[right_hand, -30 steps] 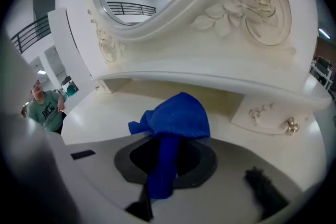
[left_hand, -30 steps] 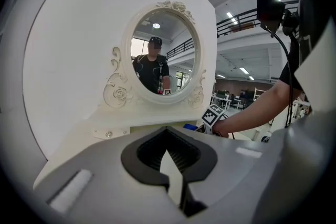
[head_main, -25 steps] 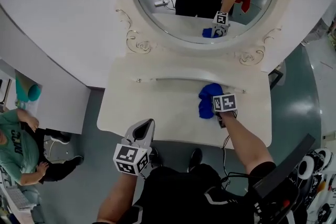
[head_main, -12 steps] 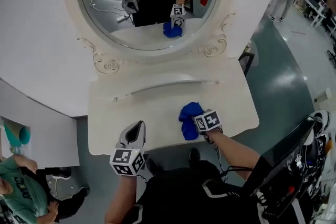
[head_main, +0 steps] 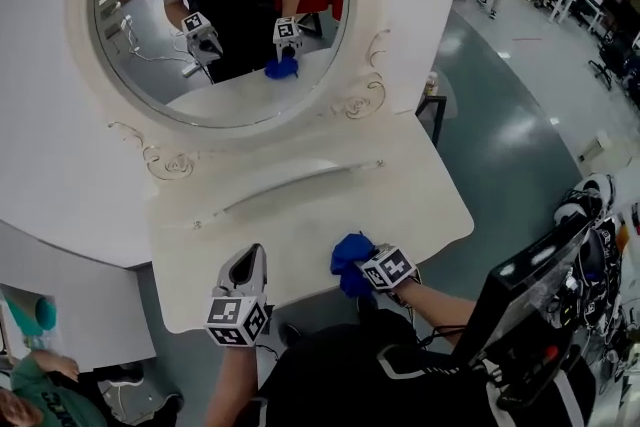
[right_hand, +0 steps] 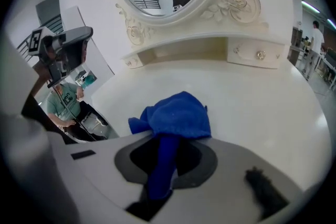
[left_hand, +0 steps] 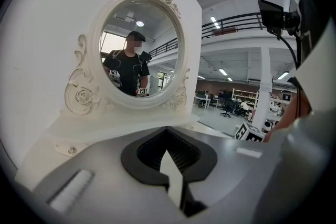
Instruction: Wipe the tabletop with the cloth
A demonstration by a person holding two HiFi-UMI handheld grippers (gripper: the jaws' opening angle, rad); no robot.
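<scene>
A blue cloth (head_main: 347, 257) lies bunched on the white tabletop (head_main: 300, 205) close to its near edge, right of the middle. My right gripper (head_main: 358, 267) is shut on the cloth. In the right gripper view a strip of the cloth (right_hand: 176, 118) runs back between the jaws of that gripper (right_hand: 164, 164), and the rest rests on the tabletop (right_hand: 252, 97). My left gripper (head_main: 249, 258) is shut and holds nothing; it hovers at the table's near edge, left of the cloth. In the left gripper view it (left_hand: 169, 164) points toward the mirror.
An oval mirror (head_main: 215, 15) in an ornate white frame stands at the back, above a raised ledge with small knobs (right_hand: 260, 55). A seated person in green (right_hand: 63, 99) is off the table's left side. Dark equipment (head_main: 535, 315) is at my right.
The right gripper has dragged the cloth from the back right of the tabletop toward the near edge. The head view has swung. The left gripper stays at the near edge.
</scene>
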